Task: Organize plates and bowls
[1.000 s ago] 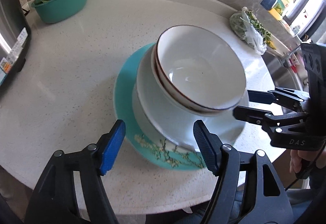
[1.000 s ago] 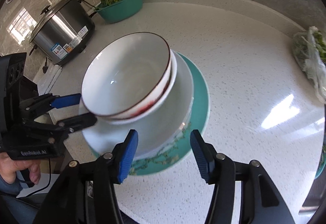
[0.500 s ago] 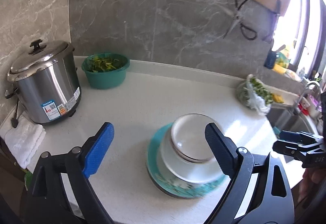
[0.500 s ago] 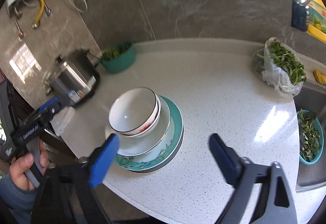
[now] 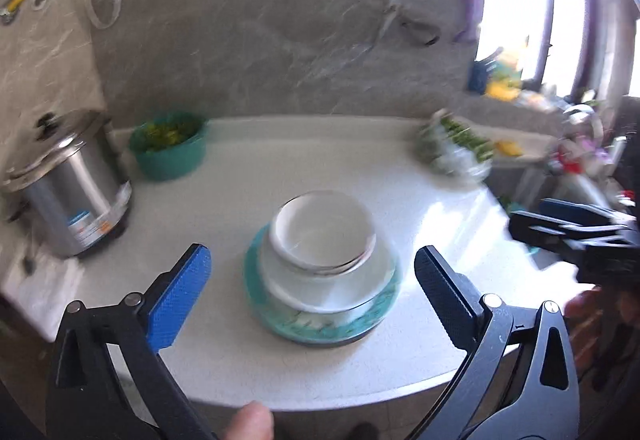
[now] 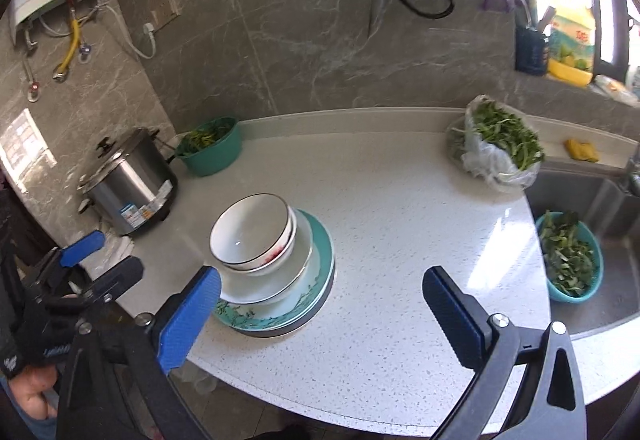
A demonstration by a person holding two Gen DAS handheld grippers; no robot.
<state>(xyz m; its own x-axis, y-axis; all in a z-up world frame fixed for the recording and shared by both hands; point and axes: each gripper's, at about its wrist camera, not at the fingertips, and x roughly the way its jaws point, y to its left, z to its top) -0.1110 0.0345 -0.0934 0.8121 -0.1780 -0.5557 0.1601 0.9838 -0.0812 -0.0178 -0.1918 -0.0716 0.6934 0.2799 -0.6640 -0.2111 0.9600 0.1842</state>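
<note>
A stack of dishes stands near the front of the white counter (image 6: 400,208). Two nested white bowls with dark rims (image 6: 252,236) (image 5: 322,236) sit in a wider white dish (image 6: 276,280) on a teal floral plate (image 6: 320,252) (image 5: 320,324). My left gripper (image 5: 312,292) is open and empty, held back above the counter's front edge. It also shows in the right wrist view (image 6: 102,256). My right gripper (image 6: 322,312) is open and empty, held back from the stack. It also shows in the left wrist view (image 5: 552,216).
A steel cooker (image 6: 128,184) stands at the left by a white cloth. A teal bowl of greens (image 6: 210,146) sits at the back left. A bag of greens (image 6: 496,144) lies at the back right. A sink (image 6: 584,208) holds a teal basket of greens (image 6: 570,256).
Both grippers have pulled back and up from the stack and opened wider. The stack has not moved. The left wrist view is now blurred with motion.
</note>
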